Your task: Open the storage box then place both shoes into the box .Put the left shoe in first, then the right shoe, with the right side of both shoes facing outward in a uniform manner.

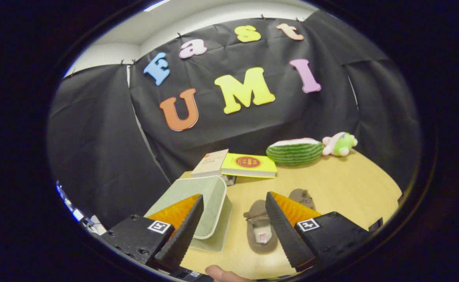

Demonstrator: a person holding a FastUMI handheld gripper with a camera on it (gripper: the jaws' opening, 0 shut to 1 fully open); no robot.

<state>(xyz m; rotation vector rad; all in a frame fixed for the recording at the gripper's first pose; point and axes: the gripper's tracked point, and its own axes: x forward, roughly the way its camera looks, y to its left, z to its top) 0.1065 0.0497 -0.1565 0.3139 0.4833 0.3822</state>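
A pale green storage box (204, 203) with its lid closed sits on a wooden tabletop (339, 176), partly behind the left finger. Just beside it, two brown shoes (261, 227) lie side by side, one showing between the fingers, the other partly hidden by the right finger. The gripper (233, 223) hangs above them, fingers wide apart, holding nothing. Beyond lie two books (249, 165), a watermelon plush (295, 152) and a small toy (339, 144).
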